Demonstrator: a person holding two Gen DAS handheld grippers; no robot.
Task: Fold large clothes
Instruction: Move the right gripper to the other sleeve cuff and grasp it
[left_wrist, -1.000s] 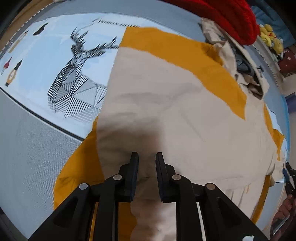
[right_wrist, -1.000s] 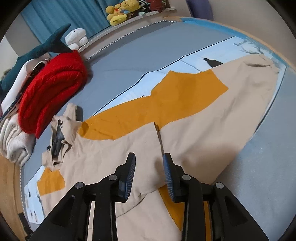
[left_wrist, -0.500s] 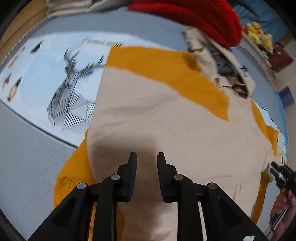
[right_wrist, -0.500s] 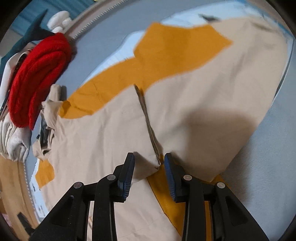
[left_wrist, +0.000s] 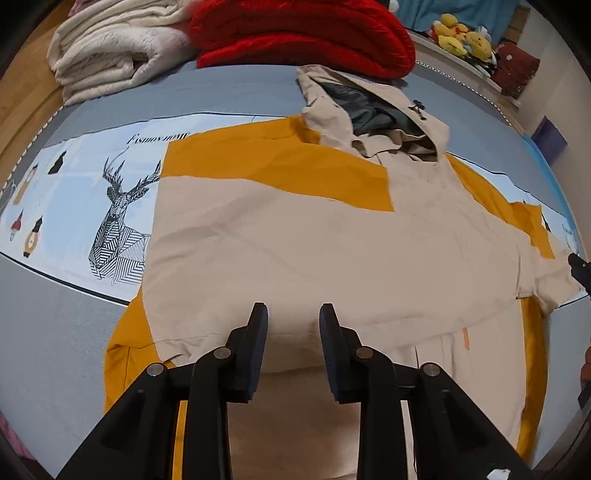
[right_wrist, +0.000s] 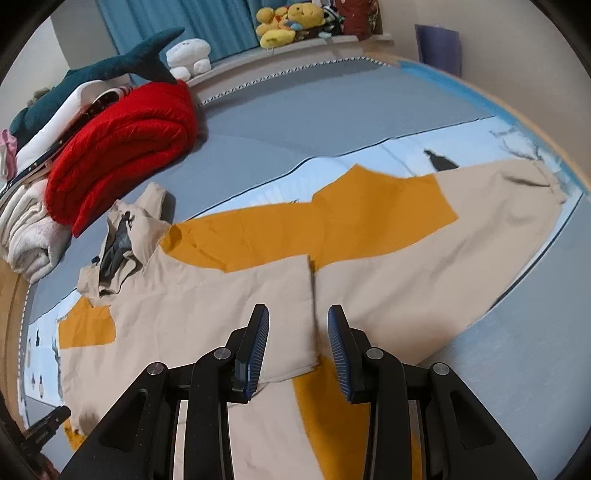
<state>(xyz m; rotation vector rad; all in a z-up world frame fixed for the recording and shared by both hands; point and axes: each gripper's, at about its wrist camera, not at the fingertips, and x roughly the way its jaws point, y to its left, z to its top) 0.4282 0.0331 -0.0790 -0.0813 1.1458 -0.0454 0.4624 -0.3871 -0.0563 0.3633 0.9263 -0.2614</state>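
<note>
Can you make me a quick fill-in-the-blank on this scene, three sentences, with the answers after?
1. The jacket spread on the bed is beige with patches of ____.
2. The animal printed on the sheet beside the jacket is a ____.
3. The folded blanket lying past the jacket's hood is coloured ____.

Missing words: orange; deer; red

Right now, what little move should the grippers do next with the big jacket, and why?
Probably lower the right gripper onto the beige sleeve that lies spread out and fold it across the jacket. Both grippers hang open, the left gripper just opened, holding nothing.
</note>
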